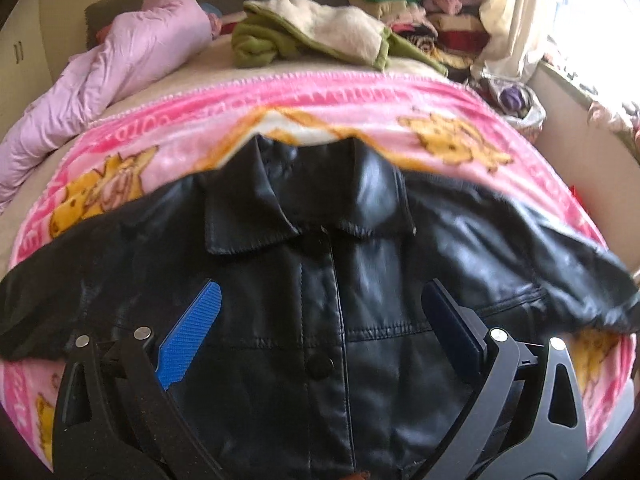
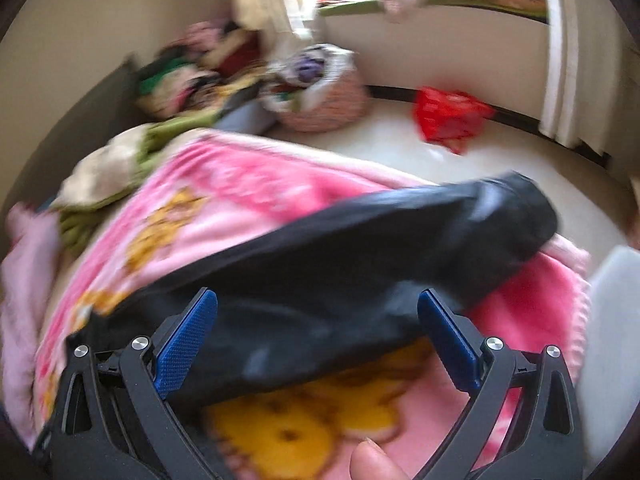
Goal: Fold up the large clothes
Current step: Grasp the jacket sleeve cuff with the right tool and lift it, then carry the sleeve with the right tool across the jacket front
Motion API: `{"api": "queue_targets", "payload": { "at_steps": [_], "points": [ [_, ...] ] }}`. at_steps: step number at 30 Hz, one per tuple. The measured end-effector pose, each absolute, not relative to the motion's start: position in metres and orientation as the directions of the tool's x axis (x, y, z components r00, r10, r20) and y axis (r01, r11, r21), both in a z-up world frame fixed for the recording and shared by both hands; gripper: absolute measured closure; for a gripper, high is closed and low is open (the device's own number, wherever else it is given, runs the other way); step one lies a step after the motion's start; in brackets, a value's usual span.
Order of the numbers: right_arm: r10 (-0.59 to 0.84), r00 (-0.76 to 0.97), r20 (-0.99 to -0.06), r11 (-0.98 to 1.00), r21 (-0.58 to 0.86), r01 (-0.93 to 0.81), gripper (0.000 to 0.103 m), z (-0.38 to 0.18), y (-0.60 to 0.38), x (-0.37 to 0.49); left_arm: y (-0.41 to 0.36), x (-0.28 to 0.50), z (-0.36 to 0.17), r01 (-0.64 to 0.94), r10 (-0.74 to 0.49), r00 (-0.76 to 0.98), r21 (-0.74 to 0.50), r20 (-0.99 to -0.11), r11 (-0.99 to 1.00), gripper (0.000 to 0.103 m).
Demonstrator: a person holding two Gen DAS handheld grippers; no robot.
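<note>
A black leather jacket (image 1: 320,272) lies face up on a pink cartoon blanket (image 1: 320,96), collar away from me and both sleeves spread sideways. My left gripper (image 1: 320,300) hovers open over its buttoned chest, blue pads wide apart with nothing between them. In the blurred right wrist view, the jacket's right sleeve (image 2: 400,240) runs across the blanket (image 2: 240,200) toward the bed's edge. My right gripper (image 2: 316,308) stands open just above the sleeve's shoulder end. A fingertip (image 2: 376,460) shows at the bottom edge.
A lilac quilted coat (image 1: 120,64) lies at the back left, a green-and-cream fleece garment (image 1: 320,36) behind the blanket. Stacked clothes (image 1: 420,8) fill the far right corner. Beside the bed stand a basket of items (image 2: 320,88) and a red bag (image 2: 448,116) on the floor.
</note>
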State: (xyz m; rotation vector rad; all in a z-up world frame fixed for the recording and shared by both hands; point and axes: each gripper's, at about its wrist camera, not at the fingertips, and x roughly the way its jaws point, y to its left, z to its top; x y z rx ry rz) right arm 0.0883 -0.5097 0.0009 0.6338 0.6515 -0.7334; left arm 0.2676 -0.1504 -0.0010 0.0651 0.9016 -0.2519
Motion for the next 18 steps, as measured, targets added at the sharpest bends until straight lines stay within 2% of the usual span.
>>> {"api": "queue_targets", "payload": {
  "at_steps": [6,11,17,18],
  "points": [
    [-0.441,0.454,-0.774,0.362,0.309,0.879,0.004,-0.038,-0.559,0.051,-0.156,0.273,-0.028,0.264,-0.213,0.537,-0.078,-0.816,0.961,0.009],
    [-0.369,0.44,-0.818,0.233,0.377,0.896,0.004,-0.071,-0.595,0.04,-0.159,0.272,-0.033,0.276,-0.236,0.534,-0.096,-0.812,0.956,0.009],
    [-0.343,0.556,-0.757,0.222,0.51,0.831,0.004,-0.084,-0.622,0.043,-0.157,0.273,-0.027,0.283,-0.206,0.548,-0.052,-0.81,0.958,0.009],
    [-0.342,0.578,-0.74,0.231,0.531,0.816,0.013,-0.082,-0.623,0.042,-0.156,0.273,-0.023,0.278,-0.191,0.561,-0.034,-0.806,0.96,0.009]
  ]
}}
